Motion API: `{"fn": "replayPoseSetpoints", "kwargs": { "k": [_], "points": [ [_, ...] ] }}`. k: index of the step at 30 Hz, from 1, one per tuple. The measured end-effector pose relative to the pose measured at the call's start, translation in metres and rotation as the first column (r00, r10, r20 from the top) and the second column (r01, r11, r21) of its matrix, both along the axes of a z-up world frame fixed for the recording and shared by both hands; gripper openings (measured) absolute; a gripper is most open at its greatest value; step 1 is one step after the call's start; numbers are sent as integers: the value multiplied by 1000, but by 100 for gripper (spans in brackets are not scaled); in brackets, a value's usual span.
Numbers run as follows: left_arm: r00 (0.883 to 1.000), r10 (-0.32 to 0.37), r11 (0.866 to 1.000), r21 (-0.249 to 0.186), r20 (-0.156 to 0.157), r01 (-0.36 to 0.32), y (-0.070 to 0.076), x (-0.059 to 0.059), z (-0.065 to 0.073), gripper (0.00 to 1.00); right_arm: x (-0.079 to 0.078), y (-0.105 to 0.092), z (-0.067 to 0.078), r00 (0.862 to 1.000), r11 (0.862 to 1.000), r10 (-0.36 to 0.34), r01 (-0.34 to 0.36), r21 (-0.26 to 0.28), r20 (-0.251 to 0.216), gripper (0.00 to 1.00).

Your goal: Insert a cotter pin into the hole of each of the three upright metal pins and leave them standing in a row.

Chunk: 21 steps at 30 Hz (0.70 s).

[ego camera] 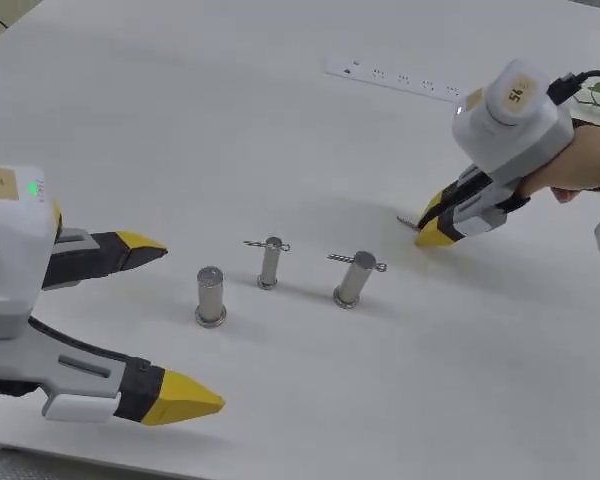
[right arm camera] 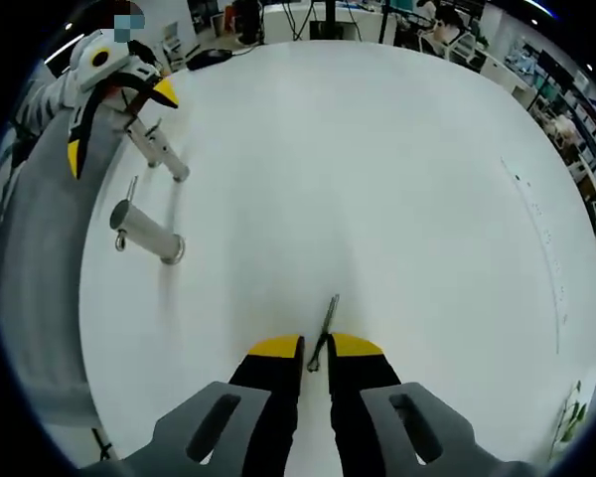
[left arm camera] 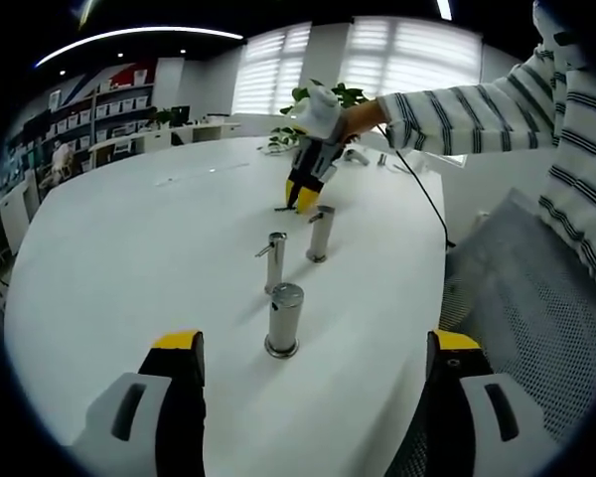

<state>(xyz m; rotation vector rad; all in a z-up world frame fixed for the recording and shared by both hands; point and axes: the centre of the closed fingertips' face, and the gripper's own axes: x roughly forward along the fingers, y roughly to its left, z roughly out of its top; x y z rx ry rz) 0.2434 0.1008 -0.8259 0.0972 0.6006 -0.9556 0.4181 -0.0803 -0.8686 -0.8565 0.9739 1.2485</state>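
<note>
Clamping a loose cotter pin (right arm camera: 327, 316) in the right claw (right arm camera: 316, 348), low at the worktop (ego camera: 280, 120), beyond the middle pin (ego camera: 270, 262). Showing threaded cotter pins (ego camera: 267, 244) through the middle pin and the neighbour pin (ego camera: 354, 277) beside it. Holding the left claw (ego camera: 188, 325) spread wide, near the end pin (ego camera: 210, 295) on the middle pin's other side.

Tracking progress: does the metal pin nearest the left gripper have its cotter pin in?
Out. That metal pin stands bare; the right gripper holds a cotter pin.

Wide-spread left tool (left arm camera: 317, 343) before three upright pins (left arm camera: 275, 260), two apparently cotter-pinned.
</note>
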Motion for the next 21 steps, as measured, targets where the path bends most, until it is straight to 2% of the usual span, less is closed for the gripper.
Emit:
{"fn": "replayPoseSetpoints", "kwargs": {
  "k": [3, 9, 14, 17, 21],
  "points": [
    [1000, 1, 1000, -3, -1, -1, -1, 1, 0, 92, 3, 0, 0, 1000, 1000, 0, 0, -1, 13, 6],
    [1000, 6, 1000, -4, -6, -6, 0, 3, 0, 91, 4, 0, 0, 999, 1000, 17, -17, -6, 36, 5],
    [999, -2, 1000, -7, -32, 2, -1, 0, -2, 85, 6, -1, 1, 999, 1000, -19, 19, 13, 37, 4],
    [1000, -5, 1000, -5, -29, 5, -1, 1, -2, 86, 7, -2, 1, 999, 999, -41, 40, 35, 32, 4],
    [1000, -7, 1000, -8, -25, 6, -2, 2, -1, 85, 8, -3, 1, 995, 992, -97, 97, 84, 2, 4]
  ]
}}
